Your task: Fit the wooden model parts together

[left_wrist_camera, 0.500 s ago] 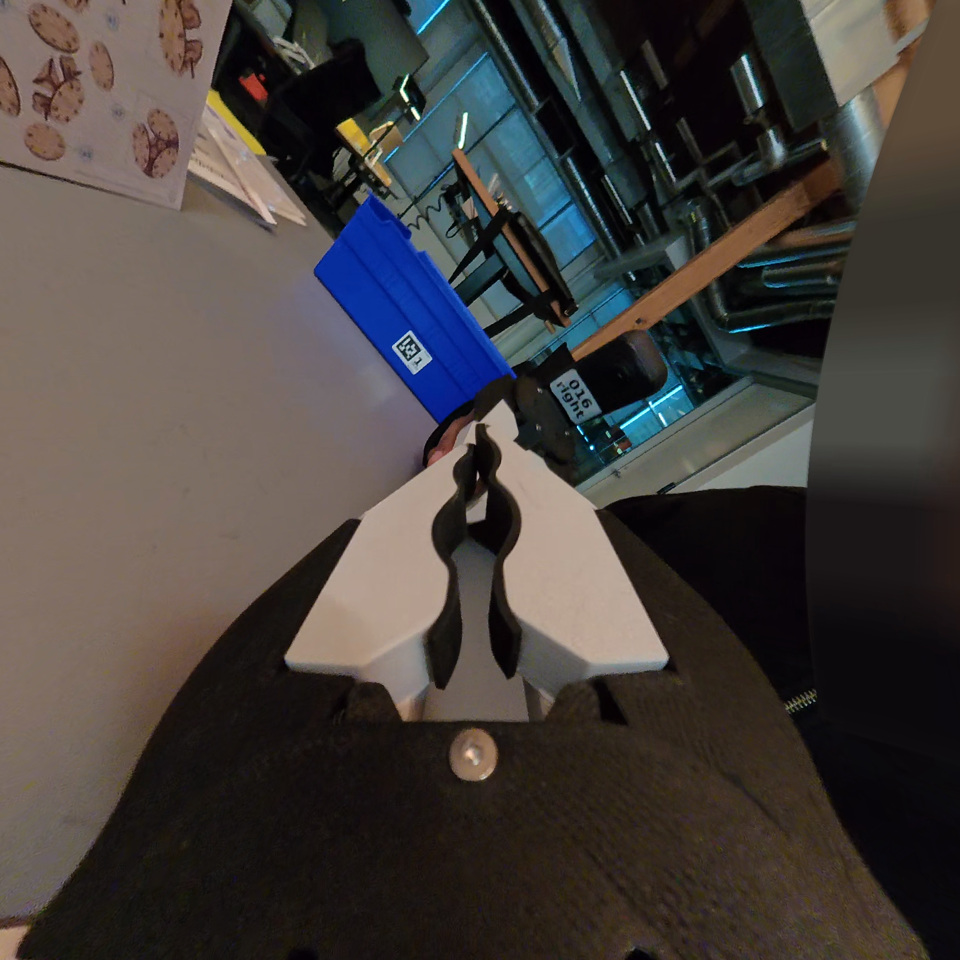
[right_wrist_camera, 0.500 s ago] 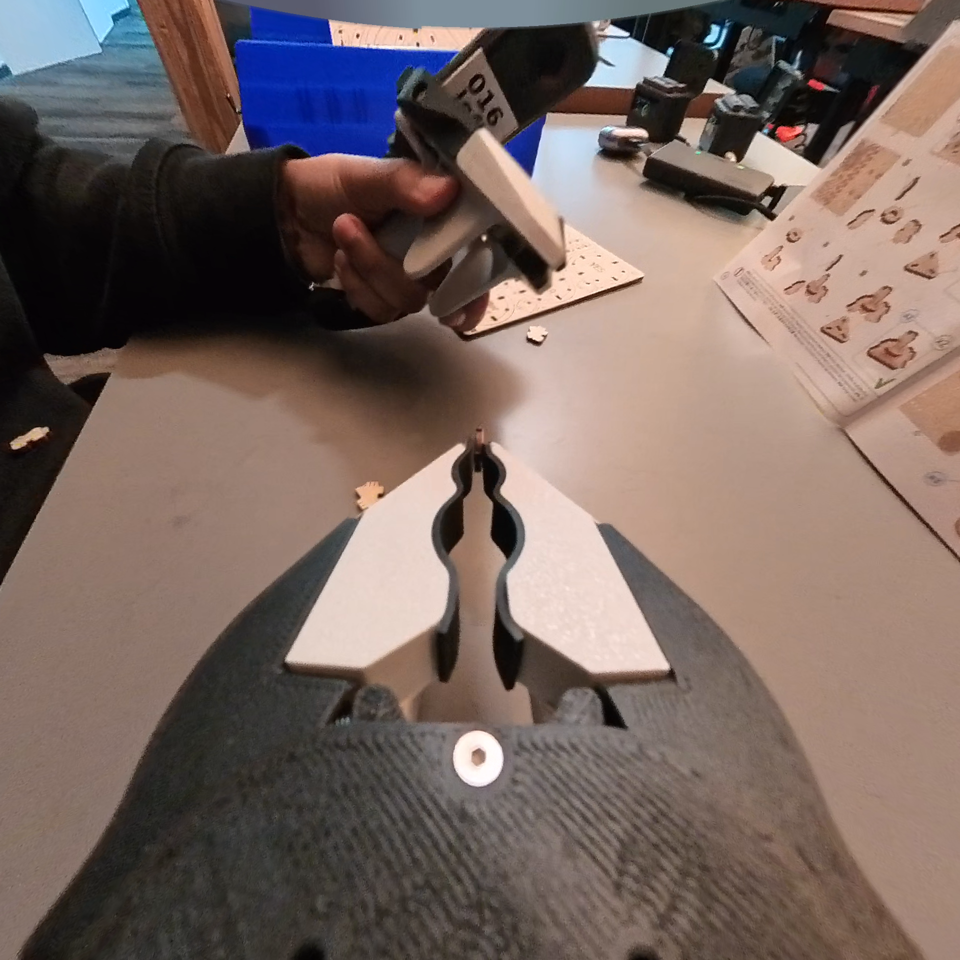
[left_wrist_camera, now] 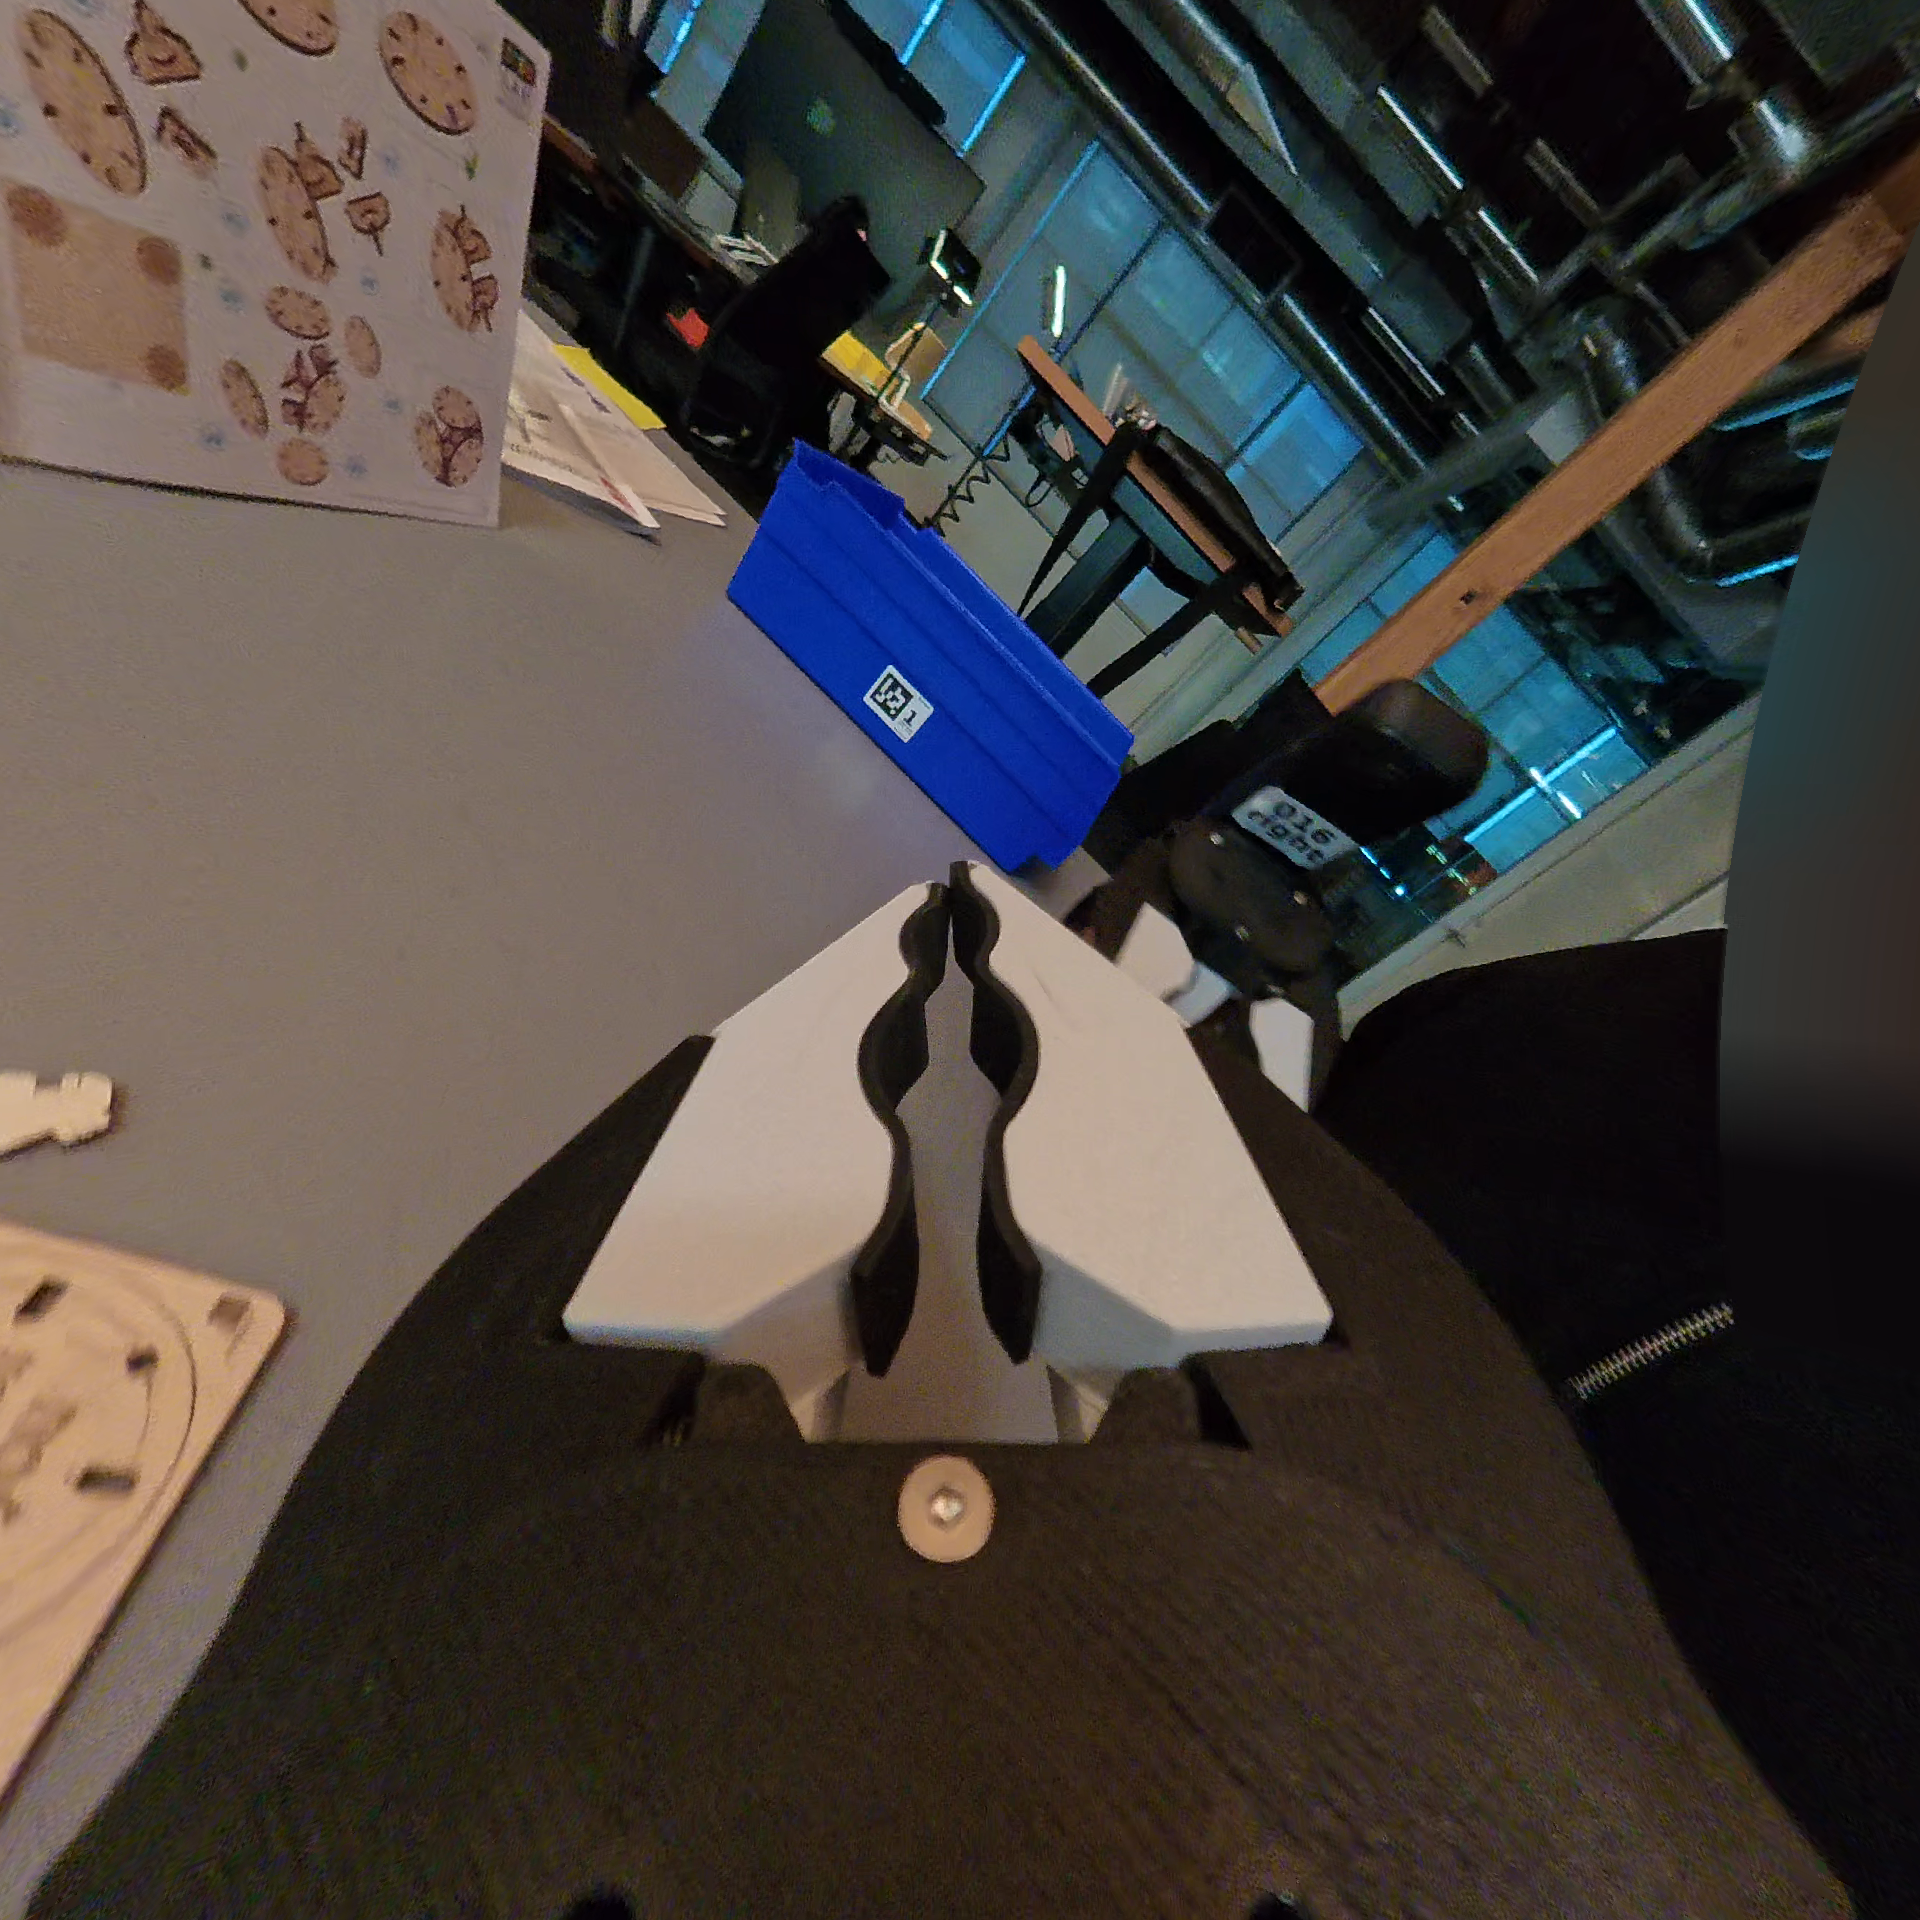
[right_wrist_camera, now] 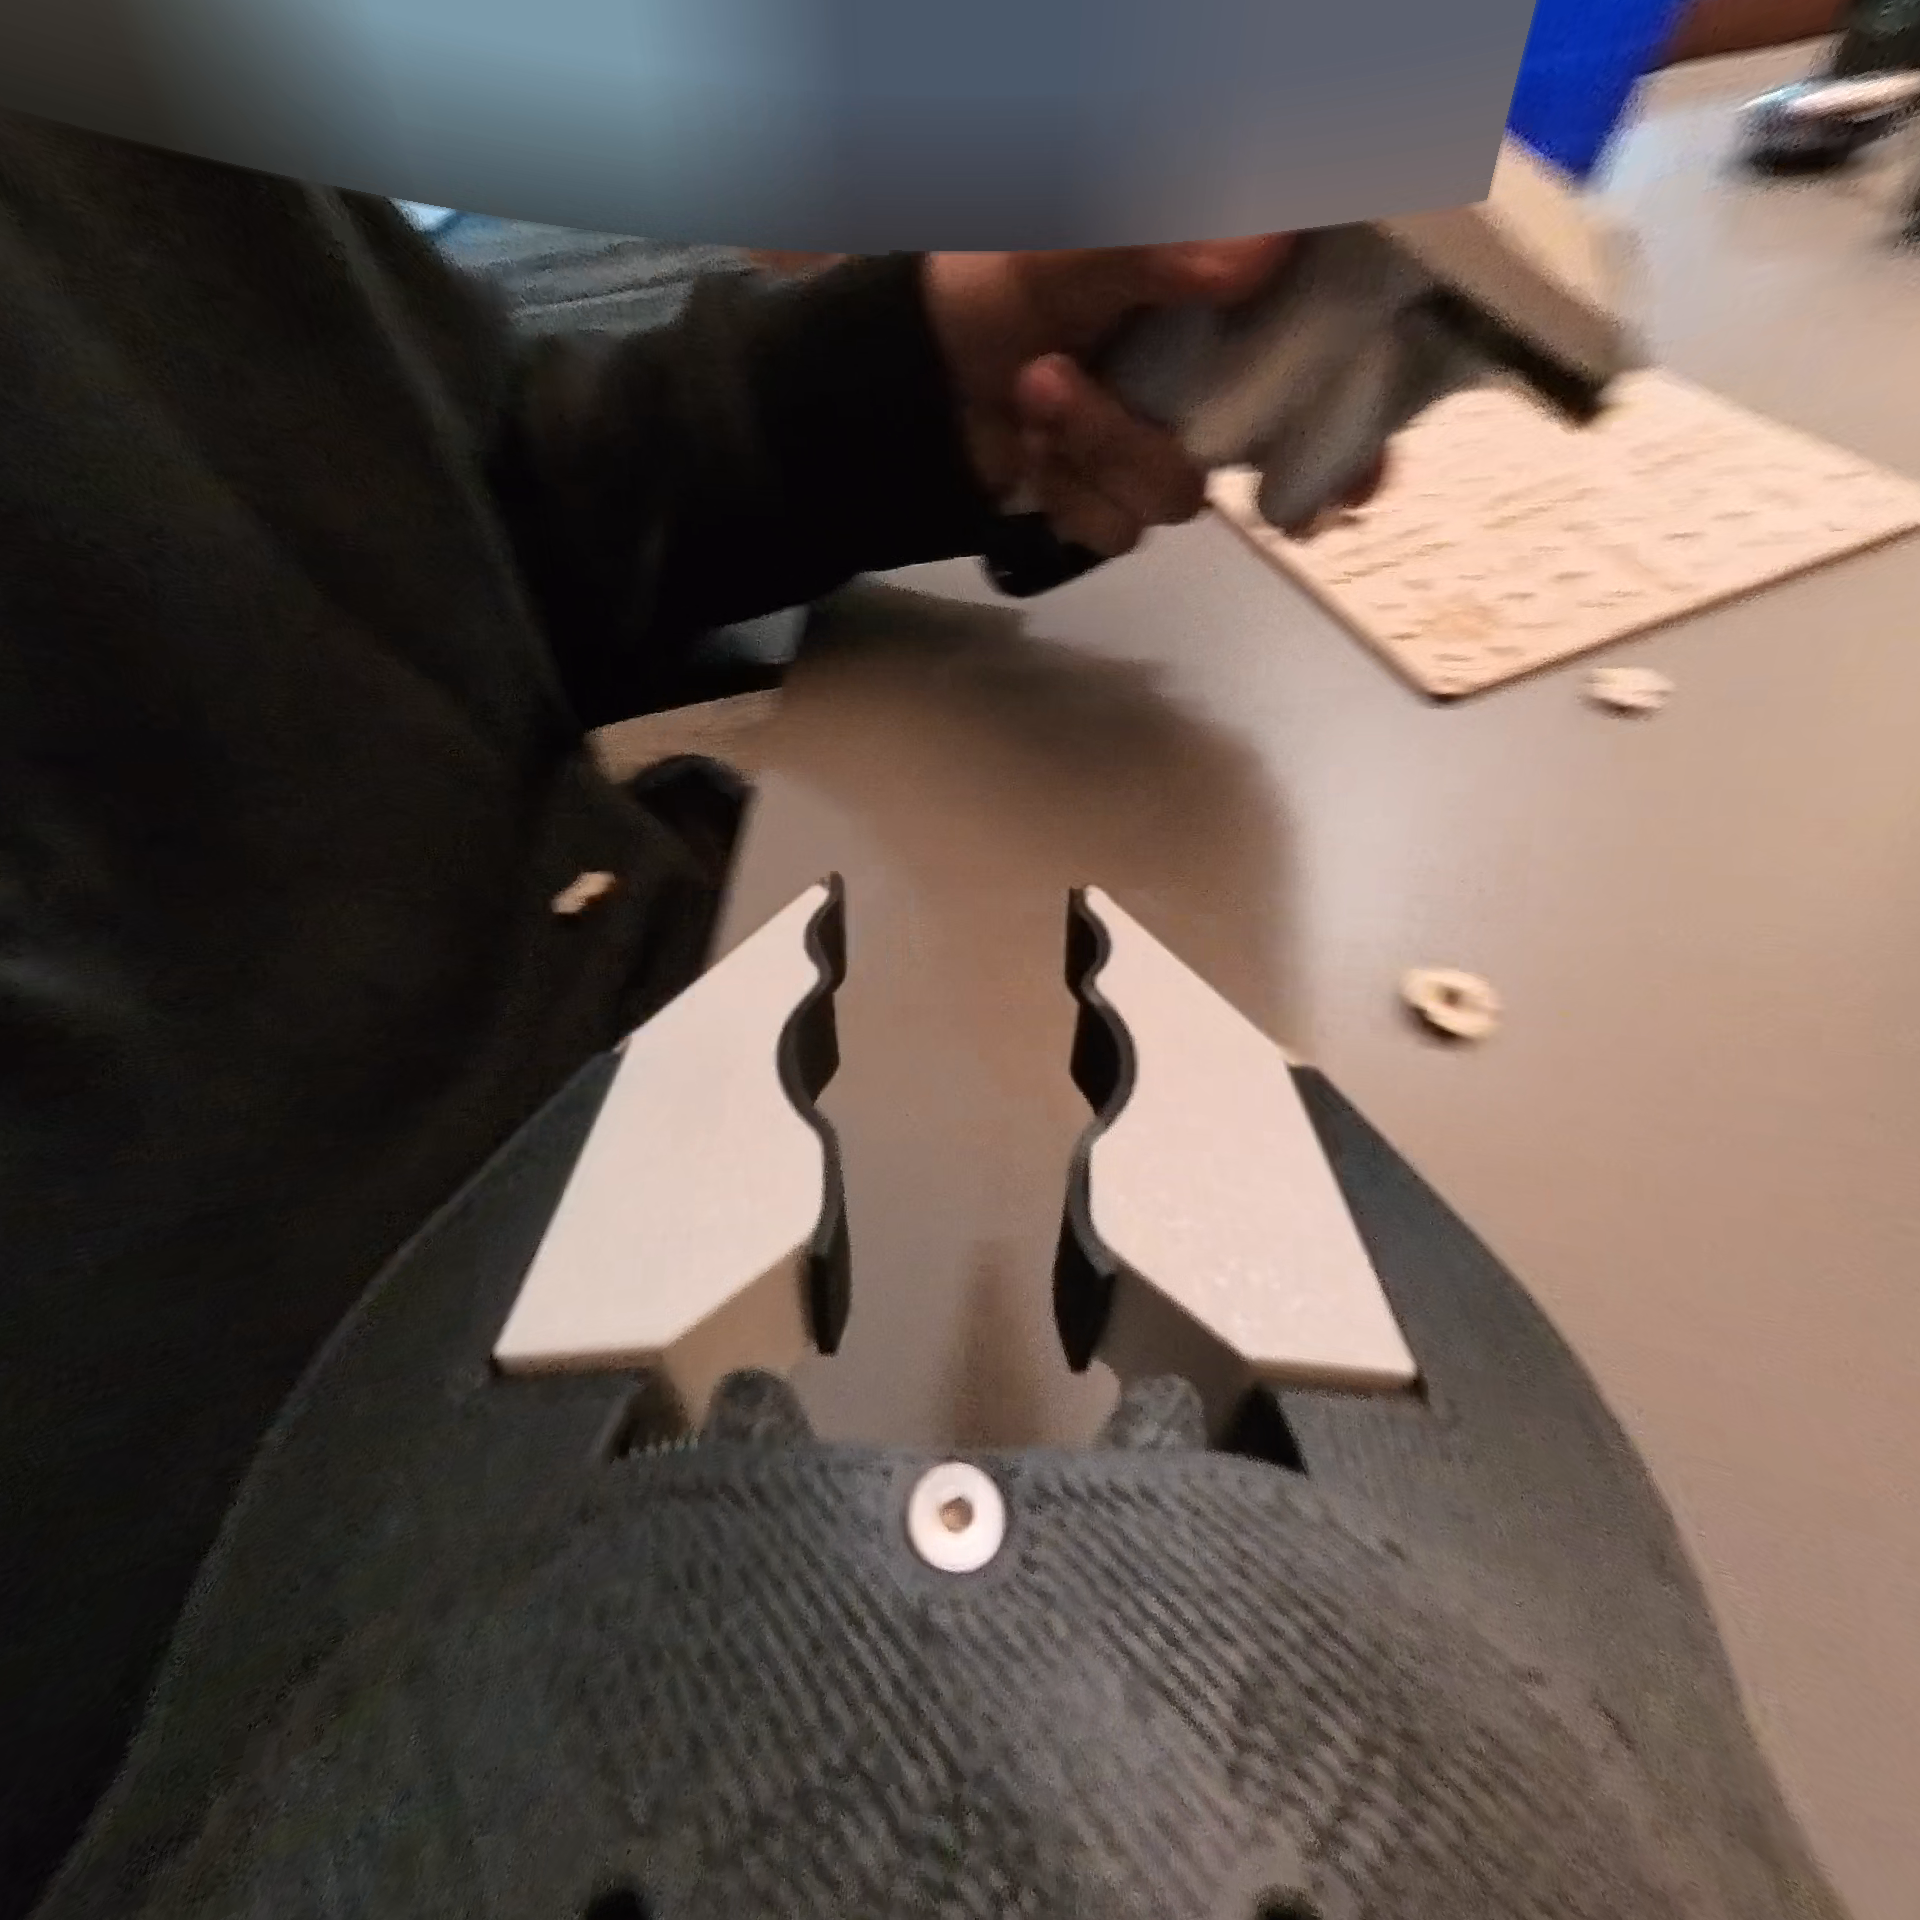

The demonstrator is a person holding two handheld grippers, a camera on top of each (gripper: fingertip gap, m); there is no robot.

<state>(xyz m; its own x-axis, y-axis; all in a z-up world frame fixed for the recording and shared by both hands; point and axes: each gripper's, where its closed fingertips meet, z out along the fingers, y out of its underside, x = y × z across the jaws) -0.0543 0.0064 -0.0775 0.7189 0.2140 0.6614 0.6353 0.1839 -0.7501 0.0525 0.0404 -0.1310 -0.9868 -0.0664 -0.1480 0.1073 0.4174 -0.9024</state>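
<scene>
bin blue (white tag) | table grey | sleeve black

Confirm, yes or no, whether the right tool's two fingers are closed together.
No: in the right wrist view the right tool stands open, bare grey table showing between its fingers.

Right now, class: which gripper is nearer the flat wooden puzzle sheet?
Left. The left gripper hangs directly over the wooden puzzle sheet; the right gripper sits well back, bare table between.
</scene>
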